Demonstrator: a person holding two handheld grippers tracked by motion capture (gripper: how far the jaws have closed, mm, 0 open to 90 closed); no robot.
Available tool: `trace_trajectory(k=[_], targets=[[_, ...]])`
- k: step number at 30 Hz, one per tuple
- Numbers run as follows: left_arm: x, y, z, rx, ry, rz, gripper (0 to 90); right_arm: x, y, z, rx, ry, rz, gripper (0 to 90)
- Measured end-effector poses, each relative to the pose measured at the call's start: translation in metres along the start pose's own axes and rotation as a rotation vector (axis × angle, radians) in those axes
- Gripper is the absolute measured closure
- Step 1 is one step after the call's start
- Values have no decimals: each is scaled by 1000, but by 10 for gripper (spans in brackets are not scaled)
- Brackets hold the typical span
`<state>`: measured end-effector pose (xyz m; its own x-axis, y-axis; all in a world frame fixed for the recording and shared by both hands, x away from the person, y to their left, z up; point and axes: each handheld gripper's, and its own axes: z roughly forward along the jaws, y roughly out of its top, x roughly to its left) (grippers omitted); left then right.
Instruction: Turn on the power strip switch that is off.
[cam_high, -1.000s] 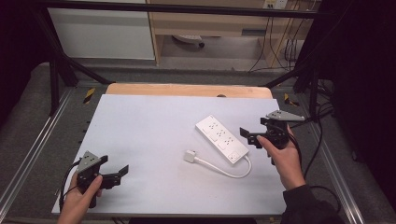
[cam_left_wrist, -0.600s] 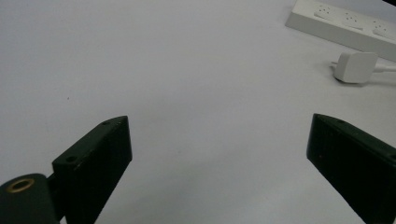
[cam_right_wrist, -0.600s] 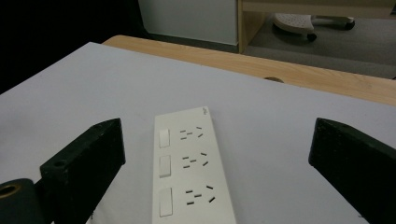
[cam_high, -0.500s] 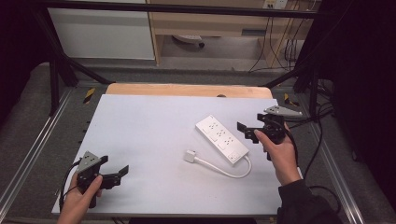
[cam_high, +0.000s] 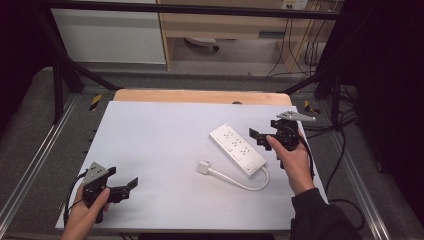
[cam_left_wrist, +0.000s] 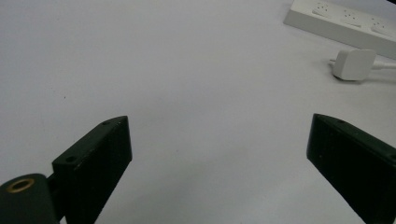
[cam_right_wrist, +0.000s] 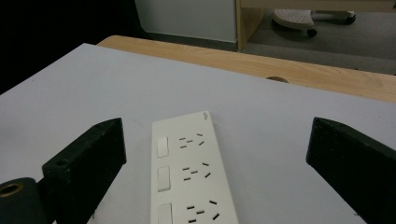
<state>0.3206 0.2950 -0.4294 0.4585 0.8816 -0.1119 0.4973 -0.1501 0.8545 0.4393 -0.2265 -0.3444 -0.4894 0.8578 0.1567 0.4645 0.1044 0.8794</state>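
Note:
A white power strip (cam_high: 238, 149) lies at an angle on the white tabletop (cam_high: 160, 145), right of centre; its cable curls round to a white plug (cam_high: 202, 167) lying loose on the table. My right gripper (cam_high: 260, 137) hovers just right of the strip, open, its jaws pointing left toward it. In the right gripper view the power strip (cam_right_wrist: 189, 175) lies between and beyond the spread jaws. My left gripper (cam_high: 131, 185) is open near the front left corner, holding nothing. The left gripper view has the plug (cam_left_wrist: 354, 64) and the strip (cam_left_wrist: 343, 25) far off at upper right.
A wooden table edge (cam_high: 200, 96) runs along the back of the white top, with a small hole in it. Black frame posts and metal rails flank the table. Cables hang at the right side. Cabinets and a chair base stand on the floor behind.
My right gripper has moved up the table and slightly left, closer to the power strip. The left gripper has stayed put.

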Motion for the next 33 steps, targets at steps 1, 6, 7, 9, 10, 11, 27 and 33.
trace_trajectory(k=[1, 6, 7, 9, 10, 11, 27, 33], targets=[[0, 0, 0, 1, -2, 0, 67, 0, 0, 2, 1, -2, 2, 55], [0, 0, 0, 4, -3, 2, 67, 3, 0, 9, 8, 0, 2, 59], [0, 0, 0, 4, -2, 3, 66, 3, 0, 10, 10, 0, 4, 60], [0, 0, 0, 4, -2, 2, 67, 4, 0, 13, 13, -1, 1, 65], [0, 0, 0, 4, -2, 2, 67, 4, -1, 14, 15, -1, 3, 67], [0, 0, 0, 3, -2, 2, 66, 4, -1, 16, 16, 0, 5, 72], [0, 0, 0, 2, -6, 2, 66, 8, -2, 30, 42, 30, 34, 91], [0, 0, 0, 3, -6, 3, 67, 12, -2, 37, 63, 37, 20, 114]])
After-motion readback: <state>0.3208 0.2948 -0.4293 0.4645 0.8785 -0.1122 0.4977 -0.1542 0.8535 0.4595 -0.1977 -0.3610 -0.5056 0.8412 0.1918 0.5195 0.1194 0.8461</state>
